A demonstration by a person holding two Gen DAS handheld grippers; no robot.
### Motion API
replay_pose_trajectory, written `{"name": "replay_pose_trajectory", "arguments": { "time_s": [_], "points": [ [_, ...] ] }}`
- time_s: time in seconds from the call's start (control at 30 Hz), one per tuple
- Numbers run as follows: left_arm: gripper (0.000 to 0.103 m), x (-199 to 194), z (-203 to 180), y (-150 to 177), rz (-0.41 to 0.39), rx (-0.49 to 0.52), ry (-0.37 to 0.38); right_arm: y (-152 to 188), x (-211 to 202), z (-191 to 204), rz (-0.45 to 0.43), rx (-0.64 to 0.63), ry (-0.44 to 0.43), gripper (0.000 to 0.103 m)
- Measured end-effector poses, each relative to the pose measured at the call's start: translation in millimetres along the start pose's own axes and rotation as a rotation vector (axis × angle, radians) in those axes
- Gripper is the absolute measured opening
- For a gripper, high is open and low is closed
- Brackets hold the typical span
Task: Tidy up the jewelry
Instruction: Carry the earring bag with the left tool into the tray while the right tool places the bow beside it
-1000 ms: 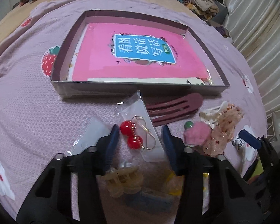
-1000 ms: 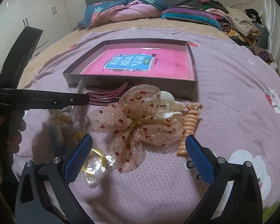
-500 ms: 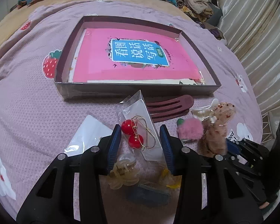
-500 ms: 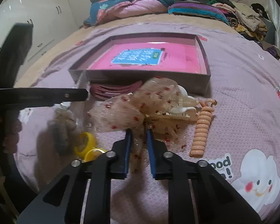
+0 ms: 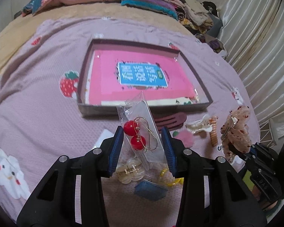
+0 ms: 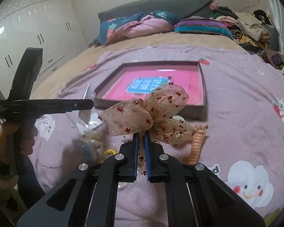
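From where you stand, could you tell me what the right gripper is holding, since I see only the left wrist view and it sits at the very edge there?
Observer: The right gripper is shut on a tail of the sheer bow, which hangs clear of the bedspread.
Operator: Thank you. Is anything lying under the bow?
Observer: A peach coil hair tie lies on the bedspread just right of it.
Operator: And how does my left gripper look from that side?
Observer: The left gripper appears side-on at the left, with the earring packet standing up between its fingers.
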State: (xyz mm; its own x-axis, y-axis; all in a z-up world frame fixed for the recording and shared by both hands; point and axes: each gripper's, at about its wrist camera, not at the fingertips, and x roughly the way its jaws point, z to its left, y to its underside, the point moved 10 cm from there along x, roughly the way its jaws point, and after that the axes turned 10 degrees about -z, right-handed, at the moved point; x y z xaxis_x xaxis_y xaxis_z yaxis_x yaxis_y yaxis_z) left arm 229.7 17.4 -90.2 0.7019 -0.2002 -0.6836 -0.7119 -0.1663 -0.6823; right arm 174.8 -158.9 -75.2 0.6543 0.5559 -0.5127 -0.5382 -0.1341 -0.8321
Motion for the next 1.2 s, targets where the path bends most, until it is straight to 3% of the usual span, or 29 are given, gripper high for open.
{"name": "replay_pose_trajectory", "arguments": {
  "time_s": [0.43, 0.8, 1.0, 1.2],
  "points": [
    [0.032, -19.2, 17.3, -49.5, -0.049, -0.002, -0.046, -75.8, 6.0, 9.7, -0.051, -0.018, -0.055, 0.006],
    [0.032, 12.1, 21.1, -89.1, -0.026, 0.005, -0.045, -142.4, 37.9, -4.4, -0.091, -0.027, -0.073, 0.006],
    [0.032, 40.6, 19.4, -93.6, 0.003, -0.016, -0.027, -152.8, 64.3, -20.2, -0.078, 0.011, -0.06, 0.006],
    [0.032, 73.1, 16.5, -82.7, 0.054, -0.028, -0.003, -138.6, 93.3, -37.2, -0.023, 0.023, -0.031, 0.006]
  ]
}}
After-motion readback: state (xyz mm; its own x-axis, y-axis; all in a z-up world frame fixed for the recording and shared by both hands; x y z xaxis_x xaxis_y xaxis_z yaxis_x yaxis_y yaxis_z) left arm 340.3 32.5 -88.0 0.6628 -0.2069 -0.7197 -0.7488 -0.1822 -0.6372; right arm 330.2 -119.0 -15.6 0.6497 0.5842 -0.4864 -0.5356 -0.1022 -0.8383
